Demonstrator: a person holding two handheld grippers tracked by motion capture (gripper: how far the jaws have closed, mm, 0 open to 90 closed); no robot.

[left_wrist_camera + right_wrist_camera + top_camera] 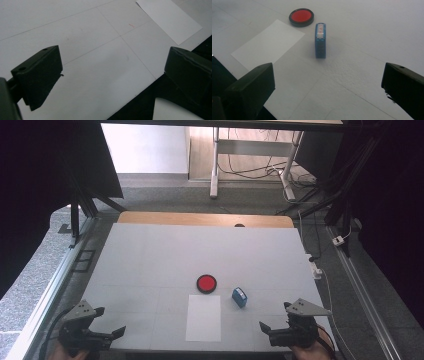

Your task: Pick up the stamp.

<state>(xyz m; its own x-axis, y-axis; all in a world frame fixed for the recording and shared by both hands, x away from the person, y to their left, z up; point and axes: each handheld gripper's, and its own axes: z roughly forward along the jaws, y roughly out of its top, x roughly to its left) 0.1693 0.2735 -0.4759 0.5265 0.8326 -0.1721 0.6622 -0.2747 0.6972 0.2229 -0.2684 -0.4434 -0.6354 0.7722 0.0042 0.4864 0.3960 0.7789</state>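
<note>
The right gripper [272,330] hovers at the near right corner of the worktop [150,255], its jaws spread wide with nothing between them. In the right gripper view the gripper [327,87] looks along the jaws at a blue stamp [320,40] standing on its narrow edge, well clear of both jaws. Just past the stamp lies a round ink pad [301,17] with a red centre and a black rim, near the stamp but apart from it. A white sheet of paper [268,43] lies flat just beside both, touching neither.

The left gripper [107,334] sits at the near left corner, low over the surface, jaws likewise wide and empty. In the left gripper view, that gripper [112,75] faces bare worktop with a corner of the paper [170,20] farther off.

From the high view the stamp [239,297] lies right of the paper [203,318], and the ink pad [206,283] sits just beyond the paper's far edge.

The worktop is pale grey-white with faint seam lines; a strip of wood [205,218] shows along its far edge. Beyond are grey carpet, the legs of another table [215,165] and loose cables [250,170]; dark curtains hang on both sides.

Count: two grippers, one stamp, one ink pad, one sheet.
</note>
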